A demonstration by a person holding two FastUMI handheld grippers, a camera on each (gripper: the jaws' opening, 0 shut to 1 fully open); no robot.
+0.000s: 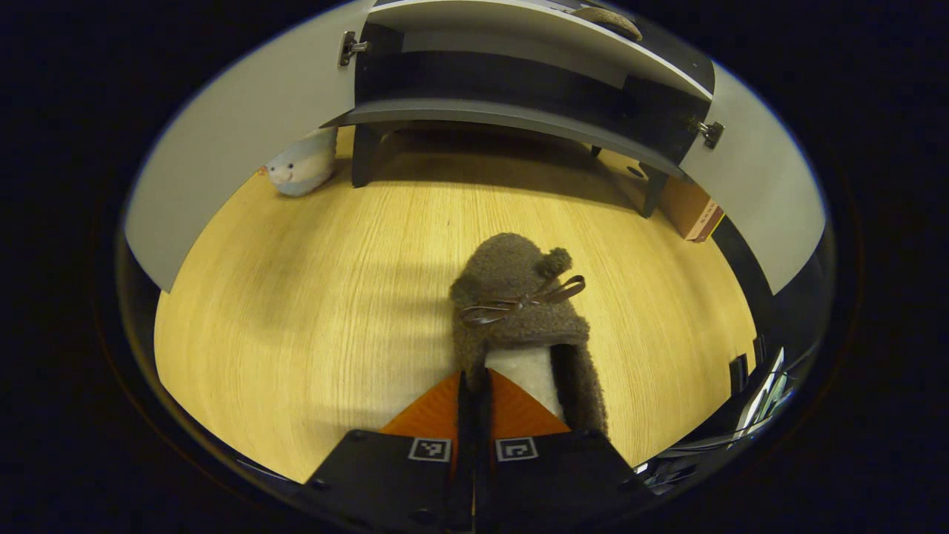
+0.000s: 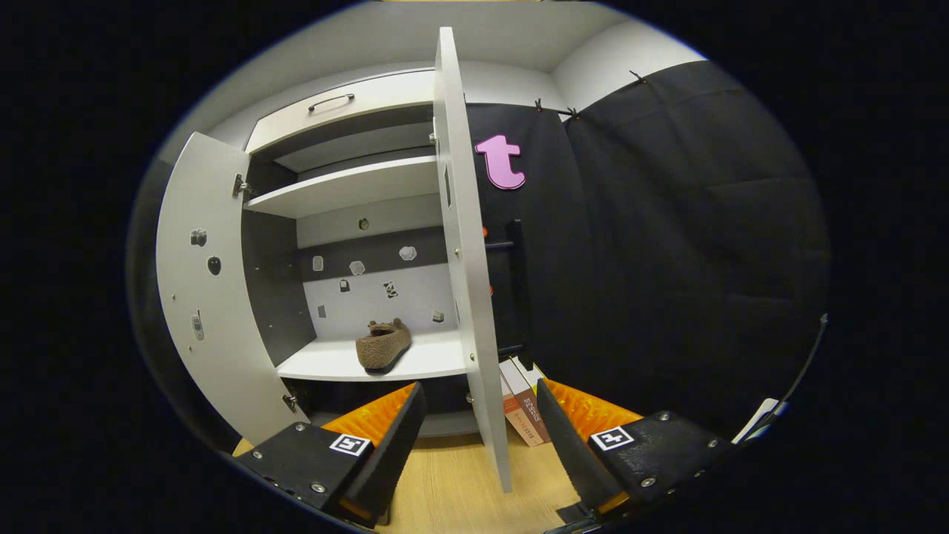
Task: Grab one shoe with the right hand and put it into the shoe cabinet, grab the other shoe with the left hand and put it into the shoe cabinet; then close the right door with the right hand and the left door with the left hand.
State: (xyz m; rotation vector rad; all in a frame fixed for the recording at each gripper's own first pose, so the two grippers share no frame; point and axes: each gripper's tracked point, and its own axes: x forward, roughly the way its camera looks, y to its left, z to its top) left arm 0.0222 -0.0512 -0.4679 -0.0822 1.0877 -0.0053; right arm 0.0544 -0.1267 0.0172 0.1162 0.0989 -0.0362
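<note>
On wood floor (cabinet doors open): one slipper.

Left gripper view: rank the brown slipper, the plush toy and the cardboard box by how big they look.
1. Brown slipper, clearly largest, though it lies nearest the camera.
2. Plush toy.
3. Cardboard box, partly hidden by the cabinet door, so its rank against the toy is unsure.

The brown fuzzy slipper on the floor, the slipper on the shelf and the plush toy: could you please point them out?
Floor slipper [image 1: 519, 297], left gripper view, bow.
Shelf slipper [image 2: 382, 347], right gripper view, side.
Plush toy [image 1: 300, 167], left gripper view, body.
</note>
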